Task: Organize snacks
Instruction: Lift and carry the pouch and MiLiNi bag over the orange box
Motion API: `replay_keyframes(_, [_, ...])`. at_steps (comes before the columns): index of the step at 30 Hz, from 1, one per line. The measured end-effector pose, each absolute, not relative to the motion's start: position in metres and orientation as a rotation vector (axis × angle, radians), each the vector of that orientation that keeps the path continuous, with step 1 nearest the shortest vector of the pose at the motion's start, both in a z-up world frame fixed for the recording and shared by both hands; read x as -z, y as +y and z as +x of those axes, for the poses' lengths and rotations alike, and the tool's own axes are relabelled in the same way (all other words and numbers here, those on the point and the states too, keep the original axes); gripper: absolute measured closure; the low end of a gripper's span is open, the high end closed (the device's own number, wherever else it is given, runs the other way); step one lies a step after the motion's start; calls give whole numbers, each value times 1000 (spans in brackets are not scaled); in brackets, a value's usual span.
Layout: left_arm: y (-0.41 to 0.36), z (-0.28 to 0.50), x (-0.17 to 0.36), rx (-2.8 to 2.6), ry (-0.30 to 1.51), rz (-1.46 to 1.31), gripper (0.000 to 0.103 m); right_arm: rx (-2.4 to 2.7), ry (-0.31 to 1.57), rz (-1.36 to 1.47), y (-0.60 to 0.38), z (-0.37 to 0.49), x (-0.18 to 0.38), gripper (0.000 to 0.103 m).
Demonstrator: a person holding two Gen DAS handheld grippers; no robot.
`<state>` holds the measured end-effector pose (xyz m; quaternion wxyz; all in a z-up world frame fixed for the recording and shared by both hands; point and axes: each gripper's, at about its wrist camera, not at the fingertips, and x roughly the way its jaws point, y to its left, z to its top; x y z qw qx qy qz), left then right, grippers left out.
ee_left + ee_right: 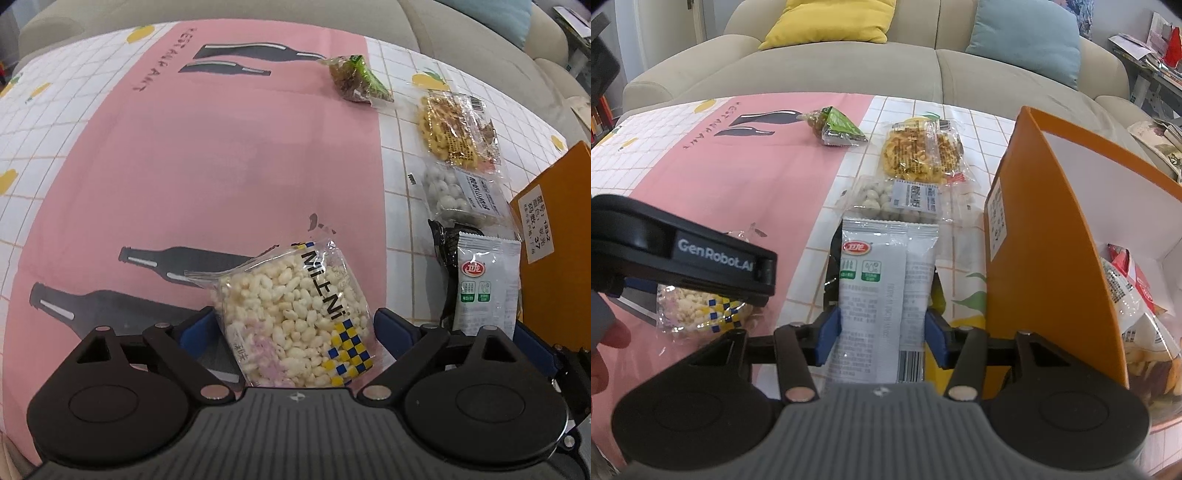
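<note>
My left gripper (293, 325) is shut on a clear puffed rice snack bag (295, 317) and holds it above the pink cloth; the bag also shows in the right wrist view (698, 310) under the left gripper's body. My right gripper (882, 332) is shut on a grey-white snack packet (882, 295), also seen in the left wrist view (484, 284), just left of the orange box (1045, 236). On the table lie a green-wrapped snack (834, 127), a yellow crispy snack pack (919, 155) and a pack of white balls (897, 201).
The orange box holds several snack bags (1134, 295) at the right. A black packet (445, 266) lies under the grey-white one. A beige sofa (849, 70) with yellow and blue cushions stands behind the table. The tablecloth (184, 147) is pink and white-checked.
</note>
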<state>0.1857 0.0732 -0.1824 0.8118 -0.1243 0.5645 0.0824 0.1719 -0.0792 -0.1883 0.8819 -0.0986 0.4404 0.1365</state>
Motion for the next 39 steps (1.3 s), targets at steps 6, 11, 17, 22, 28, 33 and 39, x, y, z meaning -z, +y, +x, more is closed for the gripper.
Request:
replay_keyframes(6, [75,179,178,-126,1174,-257,11,-295,908,-213,-79,170,189,56])
replay_keyframes(11, [85,166,170,-114,1162,-316,11,-316,884,-204,-80,163,176,58])
replay_keyframes(17, [87,151,137,-91,1106,-304,11,-344,846,-174,-82,150,153,58])
replay_keyframes(22, [82,140,102,-71,1059,-294,11,-348,824,-104,-93,137,128,58])
replay_keyframes(28, [64,130,61,-9,980,-283,11,-340,774,-11,-121,127,90,58])
replay_keyframes(33, [44,128,36,47,936,-276,11,-317,724,40,-149,123,62,58])
replay_keyframes(39, [13,134,9,122,884,-252,11,-293,699,70,-190,121,38,58])
